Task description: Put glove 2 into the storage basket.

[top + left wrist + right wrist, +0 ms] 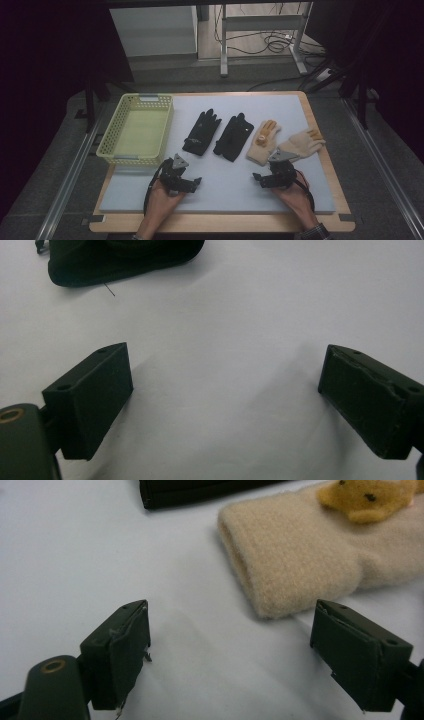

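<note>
Fuzzy cream glove; smooth mat

Mat-covered table: basket, four gloves

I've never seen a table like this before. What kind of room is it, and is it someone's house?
Probably a lab or workshop, not a house. The table sits between dark curtains, loose cables trail over the floor behind it, and gloves and a yellow basket are laid out as for a recorded test.
</note>
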Demonstrator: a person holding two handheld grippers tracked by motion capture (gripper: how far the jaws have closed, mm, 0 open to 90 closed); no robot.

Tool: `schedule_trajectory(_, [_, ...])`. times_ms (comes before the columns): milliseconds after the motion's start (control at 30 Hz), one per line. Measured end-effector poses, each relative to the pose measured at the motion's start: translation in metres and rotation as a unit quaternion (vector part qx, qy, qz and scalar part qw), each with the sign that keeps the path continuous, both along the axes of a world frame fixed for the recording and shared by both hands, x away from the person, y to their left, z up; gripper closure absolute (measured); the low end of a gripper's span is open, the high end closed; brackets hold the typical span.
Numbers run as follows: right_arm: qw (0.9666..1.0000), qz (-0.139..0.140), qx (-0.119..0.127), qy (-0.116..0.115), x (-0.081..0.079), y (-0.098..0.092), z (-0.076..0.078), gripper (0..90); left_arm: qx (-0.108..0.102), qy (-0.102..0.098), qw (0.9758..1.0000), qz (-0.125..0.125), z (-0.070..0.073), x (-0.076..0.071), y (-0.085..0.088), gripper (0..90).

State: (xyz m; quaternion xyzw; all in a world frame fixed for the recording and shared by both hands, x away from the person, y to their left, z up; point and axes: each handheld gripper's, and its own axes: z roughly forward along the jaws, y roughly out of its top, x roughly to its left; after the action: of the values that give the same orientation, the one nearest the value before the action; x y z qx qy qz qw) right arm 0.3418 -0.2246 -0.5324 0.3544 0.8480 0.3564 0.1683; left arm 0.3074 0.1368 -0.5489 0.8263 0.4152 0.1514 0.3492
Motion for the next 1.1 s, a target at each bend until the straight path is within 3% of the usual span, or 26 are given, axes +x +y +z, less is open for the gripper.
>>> schedule_trajectory(600, [0.9999,0.010,0.011,0.000,0.009,0.007,0.019,20.5,0.000,-0.001,1.0000,0.000,0.000,0.000,0.000,7.3])
schedule_trajectory(800, [0.9998,0.011,0.016,-0.008,0.020,0.021,0.031,21.9,0.000,-0.001,1.0000,0.001,0.000,0.000,0.000,7.3])
schedule_trajectory(1100, [0.9998,0.015,0.009,-0.014,0.042,0.039,0.037,22.1,0.000,-0.001,1.0000,0.000,0.000,0.000,0.000,7.3])
